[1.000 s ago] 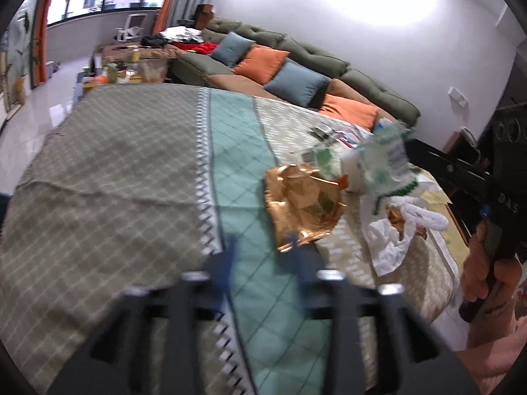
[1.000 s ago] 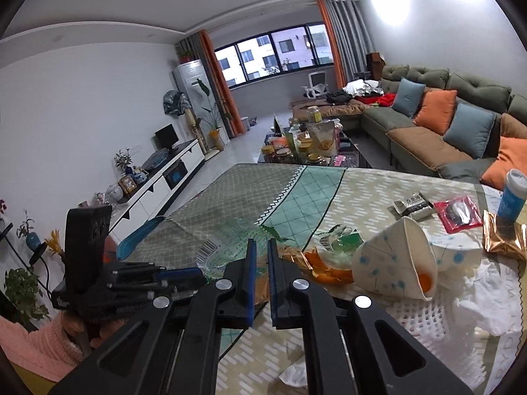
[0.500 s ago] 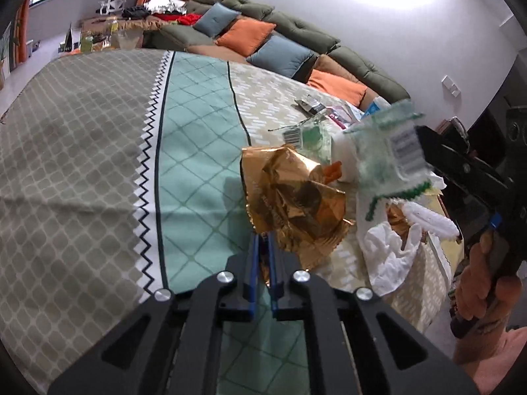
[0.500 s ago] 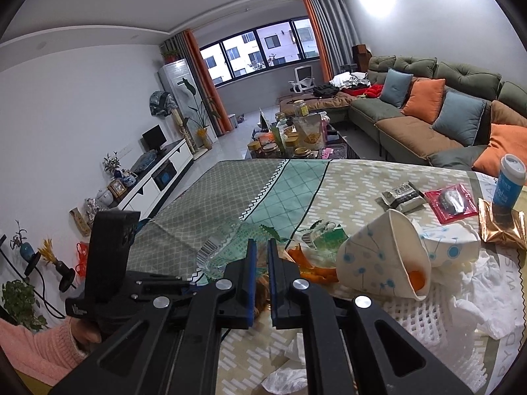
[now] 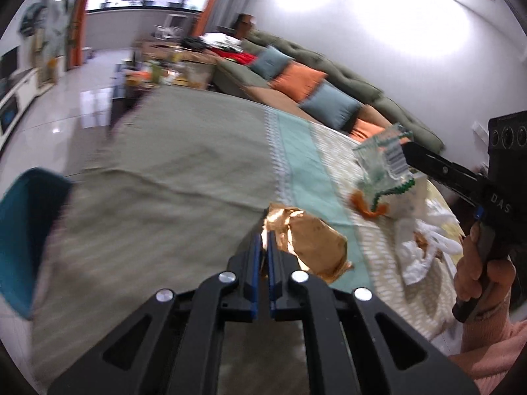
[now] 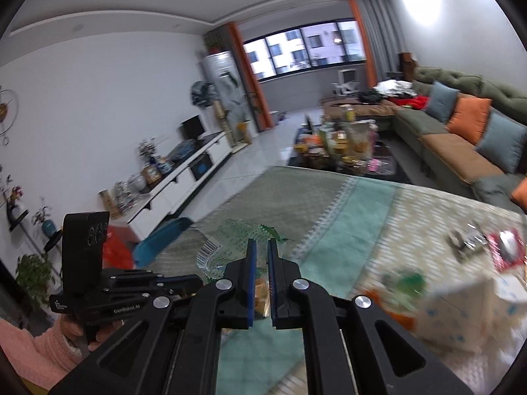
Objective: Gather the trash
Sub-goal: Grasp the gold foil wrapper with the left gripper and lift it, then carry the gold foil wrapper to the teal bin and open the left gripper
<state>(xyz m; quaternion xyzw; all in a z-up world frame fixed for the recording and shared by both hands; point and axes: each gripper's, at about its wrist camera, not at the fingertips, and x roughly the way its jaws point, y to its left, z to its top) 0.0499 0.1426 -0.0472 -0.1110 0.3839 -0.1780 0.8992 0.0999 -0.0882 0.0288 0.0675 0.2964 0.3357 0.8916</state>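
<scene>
Gold wrapper: it is sitting pinched at its near edge between the blue pads of the left gripper, and its body is hanging out to the right of the jaws, above the green stripe of the tablecloth.
Left gripper state: the jaws are standing clenched on the gold wrapper, with only a thin slit between the pads.
Clear green wrapper: it is being held at the tips of the right gripper; the printed film with a barcode is spreading out to the left and ahead of the jaws, off the cloth.
Right gripper state: the jaws are grasping the clear green wrapper, nearly closed.
Left hand: it is gripping the handle of its tool low at the left of the right wrist view, with a pink sleeve behind it.
Right hand: it is wrapping the handle at the right edge of the left wrist view, and its tool is pointing toward the left over the table.
Other trash: a white crumpled bag and a dotted paper cup are lying on the cloth at the right side.
</scene>
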